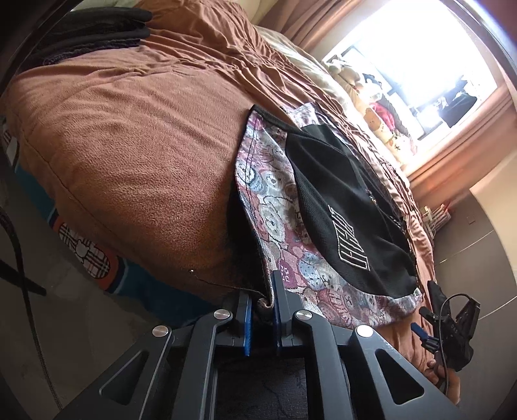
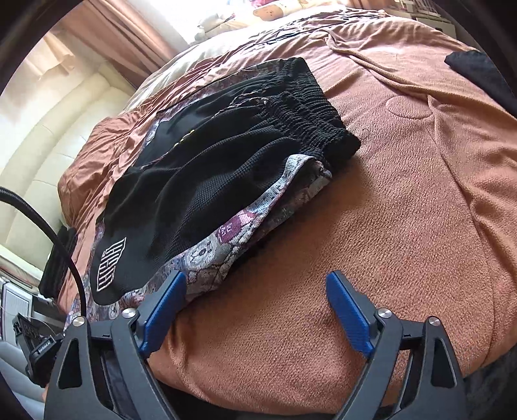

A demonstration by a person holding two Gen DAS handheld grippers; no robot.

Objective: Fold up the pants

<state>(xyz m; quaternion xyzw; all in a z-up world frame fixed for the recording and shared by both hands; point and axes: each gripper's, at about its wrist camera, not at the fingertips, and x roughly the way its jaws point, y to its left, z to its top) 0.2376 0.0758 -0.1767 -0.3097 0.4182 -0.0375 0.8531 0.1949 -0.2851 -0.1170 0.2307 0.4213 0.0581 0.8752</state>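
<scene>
The pants (image 2: 206, 181) lie flat on the brown blanket (image 2: 404, 210) that covers the bed. They are short, black in the middle, with a strip of cloth full of little bears down the sides. The stretchy black waist (image 2: 310, 106) is at the far end, and the leg ends with white letters (image 2: 108, 266) lie near the edge of the bed. They look spread out on purpose, so that they are easy to fold, and no fold seems made yet.

The left claw (image 1: 263, 307) is down at the near edge of the bed. Its two blue pads are close together, with a bit of the bear cloth pinched between them. It seems to hold this corner of a leg end so it can lift it up and over.

The right claw (image 2: 255, 310) is wide apart. It holds nothing. One blue pad (image 2: 163, 310) sits right at the edge of the bear cloth, and whether it touches cannot be told. The other pad (image 2: 350, 315) is over bare blanket. It looks ready to grab the other corner.

Some dark clothes (image 1: 103, 29) lie at the far side of the bed.
</scene>
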